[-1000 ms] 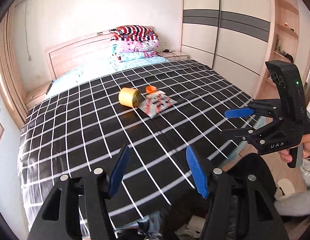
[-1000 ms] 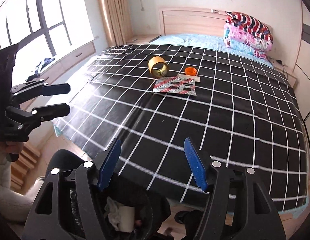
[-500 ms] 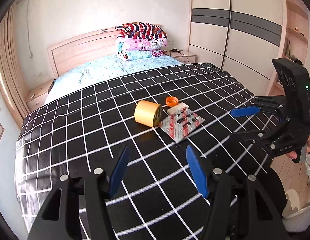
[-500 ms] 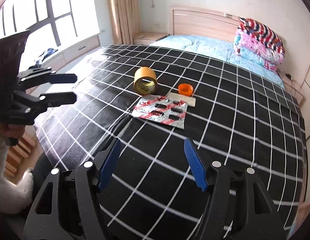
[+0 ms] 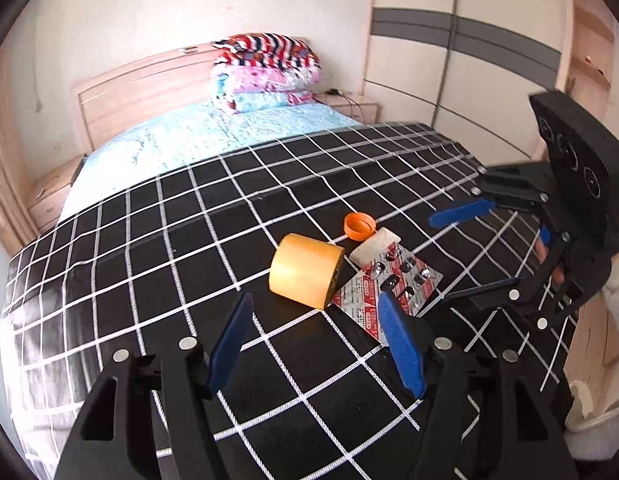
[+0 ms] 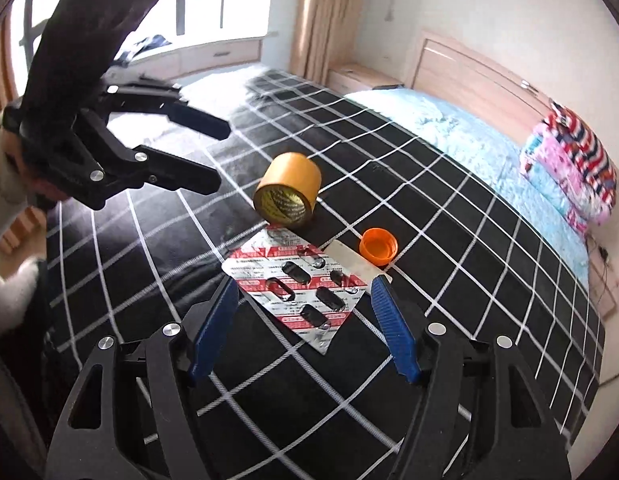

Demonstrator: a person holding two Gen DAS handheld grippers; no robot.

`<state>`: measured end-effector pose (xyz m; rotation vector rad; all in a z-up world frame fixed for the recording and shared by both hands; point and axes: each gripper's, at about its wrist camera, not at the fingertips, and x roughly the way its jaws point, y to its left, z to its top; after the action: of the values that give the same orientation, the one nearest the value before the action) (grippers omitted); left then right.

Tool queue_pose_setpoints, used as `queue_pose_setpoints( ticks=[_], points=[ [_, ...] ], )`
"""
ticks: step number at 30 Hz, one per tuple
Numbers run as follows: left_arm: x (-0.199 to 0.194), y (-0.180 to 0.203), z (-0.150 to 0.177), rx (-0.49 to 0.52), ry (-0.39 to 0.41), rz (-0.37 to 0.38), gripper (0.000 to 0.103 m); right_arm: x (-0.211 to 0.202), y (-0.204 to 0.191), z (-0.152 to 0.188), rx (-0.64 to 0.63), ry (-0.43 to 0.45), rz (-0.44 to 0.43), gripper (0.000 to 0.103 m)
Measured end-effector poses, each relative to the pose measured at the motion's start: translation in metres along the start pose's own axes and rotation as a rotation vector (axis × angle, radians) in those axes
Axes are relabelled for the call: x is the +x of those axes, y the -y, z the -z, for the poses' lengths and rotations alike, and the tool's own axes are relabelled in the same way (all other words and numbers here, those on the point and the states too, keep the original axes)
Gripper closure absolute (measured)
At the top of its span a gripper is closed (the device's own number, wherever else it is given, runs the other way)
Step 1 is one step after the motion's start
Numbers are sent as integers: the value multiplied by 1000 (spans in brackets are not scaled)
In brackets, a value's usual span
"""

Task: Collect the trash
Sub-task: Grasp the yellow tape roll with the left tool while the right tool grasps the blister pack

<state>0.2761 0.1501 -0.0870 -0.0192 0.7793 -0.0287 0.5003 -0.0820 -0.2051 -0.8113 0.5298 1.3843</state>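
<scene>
Four items: a small cluster of trash lies on the black grid-patterned bedspread (image 5: 157, 248), near the middle of the bed.
Tape roll: the yellow tape roll (image 5: 305, 270) lies on its side at the left of the cluster, one end touching the blister pack.
Blister pack: the red-and-silver blister pack (image 6: 297, 280) lies flat, nearest the right gripper, its pockets look emptied.
White piece: a white flat piece (image 6: 351, 258) sits partly under the pack's far edge.
Cap: the orange bottle cap (image 6: 378, 246) rests open side up, touching the white piece.
Left gripper: the left gripper (image 5: 315, 330) hovers just short of the tape roll, fingers spread wide, holding nothing.
Right gripper: the right gripper (image 6: 303, 314) hovers over the blister pack, fingers wide apart on either side of it, gripping nothing.
Far end: folded blankets (image 5: 265, 70) are stacked by the wooden headboard (image 5: 141, 88).
</scene>
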Motion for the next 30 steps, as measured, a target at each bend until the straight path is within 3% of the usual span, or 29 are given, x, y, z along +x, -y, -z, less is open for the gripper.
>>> queue_pose_setpoints(
  ticks=[3,13,21,23,24,25,30],
  points=[
    [14,-2,-5,29,-14,-10,38,14,0,0,-72,-30,-14,33],
    [49,-10,-13,71,-69,12,37,34,8,-2,-95,-39,-72,29],
    [59,-23,-15,25,-75,19,37,33,10,-3,-112,-51,-119,29],
    [58,-27,-15,6,-73,24,42,31,10,-2,-113,-60,-128,29],
    [58,-28,-14,3,-76,26,57,31,10,-2,-113,-64,-129,29],
    [57,-29,-14,2,-82,22,62,30,10,-1,-116,-72,-135,29],
    [51,-32,-11,1,-81,8,62,23,4,5,-154,-103,-119,29]
  ],
)
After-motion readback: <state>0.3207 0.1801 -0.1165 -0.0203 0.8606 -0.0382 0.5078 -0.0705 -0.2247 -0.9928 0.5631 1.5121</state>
